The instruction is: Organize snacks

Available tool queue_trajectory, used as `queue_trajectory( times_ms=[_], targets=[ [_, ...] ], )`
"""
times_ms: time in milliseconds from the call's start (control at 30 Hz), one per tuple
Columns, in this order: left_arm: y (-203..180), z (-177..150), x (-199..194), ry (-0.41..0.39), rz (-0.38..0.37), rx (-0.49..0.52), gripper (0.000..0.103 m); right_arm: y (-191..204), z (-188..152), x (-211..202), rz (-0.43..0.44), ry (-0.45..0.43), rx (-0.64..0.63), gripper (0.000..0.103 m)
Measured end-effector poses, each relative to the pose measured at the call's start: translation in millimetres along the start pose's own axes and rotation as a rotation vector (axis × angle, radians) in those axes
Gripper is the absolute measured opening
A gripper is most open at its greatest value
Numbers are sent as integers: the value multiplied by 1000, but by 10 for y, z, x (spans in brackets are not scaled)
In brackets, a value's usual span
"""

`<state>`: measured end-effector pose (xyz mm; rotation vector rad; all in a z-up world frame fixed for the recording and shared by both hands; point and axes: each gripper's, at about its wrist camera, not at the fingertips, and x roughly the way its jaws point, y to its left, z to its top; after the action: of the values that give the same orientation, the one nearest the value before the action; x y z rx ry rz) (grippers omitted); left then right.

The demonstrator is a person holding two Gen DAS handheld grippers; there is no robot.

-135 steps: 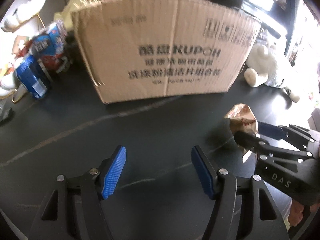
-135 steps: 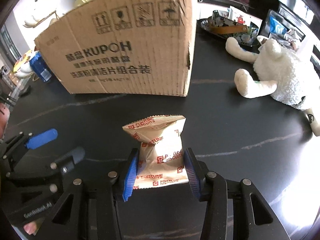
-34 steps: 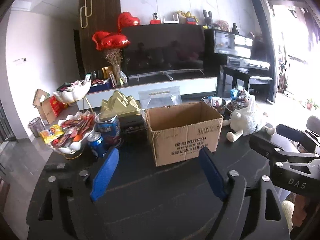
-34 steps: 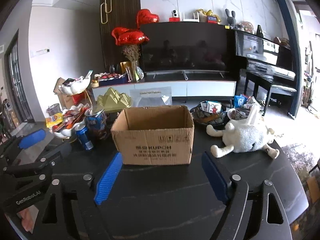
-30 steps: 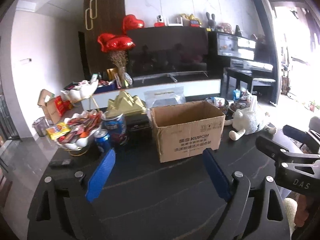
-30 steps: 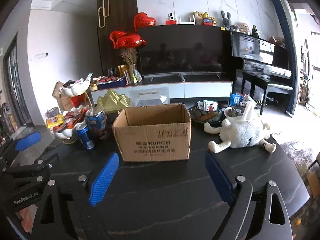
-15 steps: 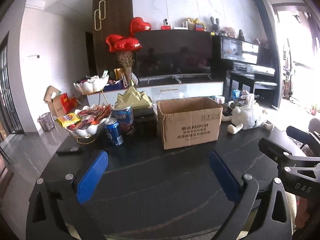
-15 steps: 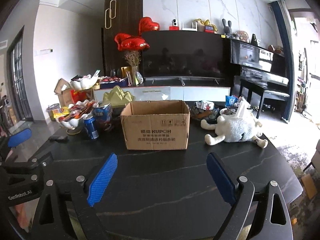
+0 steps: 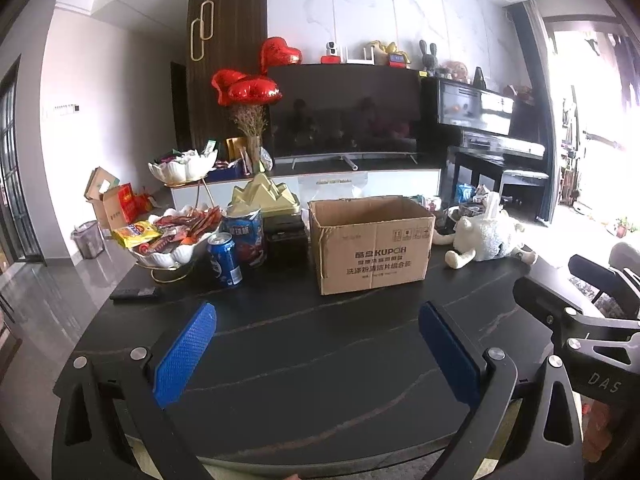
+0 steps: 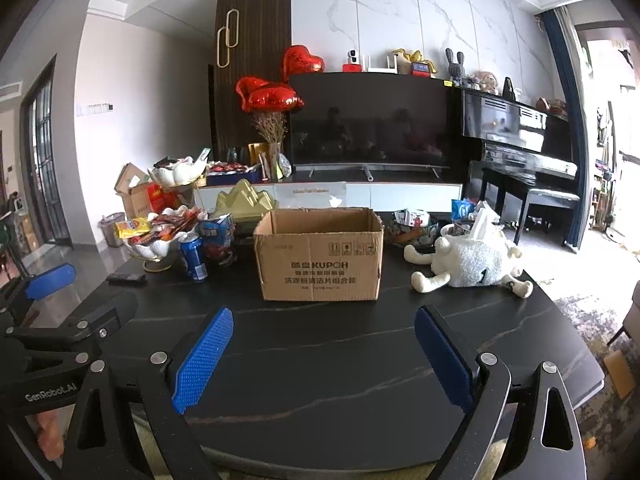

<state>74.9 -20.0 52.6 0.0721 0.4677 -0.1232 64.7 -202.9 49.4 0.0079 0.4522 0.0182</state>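
cardboard box (image 10: 320,258) on black marble table (image 10: 340,360), television (image 10: 368,120) behind

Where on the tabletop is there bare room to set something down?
The black table is bare between both open grippers and the cardboard box. It is crowded left of the box, around the blue can and snack bowl; the plush sheep lies right.

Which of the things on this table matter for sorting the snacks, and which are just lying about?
For the job:
- cardboard box, open at the top
- white bowl of snack packets
- blue drink can
- left gripper and right gripper, both open and holding nothing

Lying about:
- white stuffed toy
- remote control
- gold ornament
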Motion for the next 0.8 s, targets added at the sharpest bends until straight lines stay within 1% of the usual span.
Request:
queue_trajectory(
  times_ms=[800],
  targets=[
    [-29, 0, -81, -3, -7, -2, 103, 23, -18, -87, 2, -4, 2, 93]
  ],
)
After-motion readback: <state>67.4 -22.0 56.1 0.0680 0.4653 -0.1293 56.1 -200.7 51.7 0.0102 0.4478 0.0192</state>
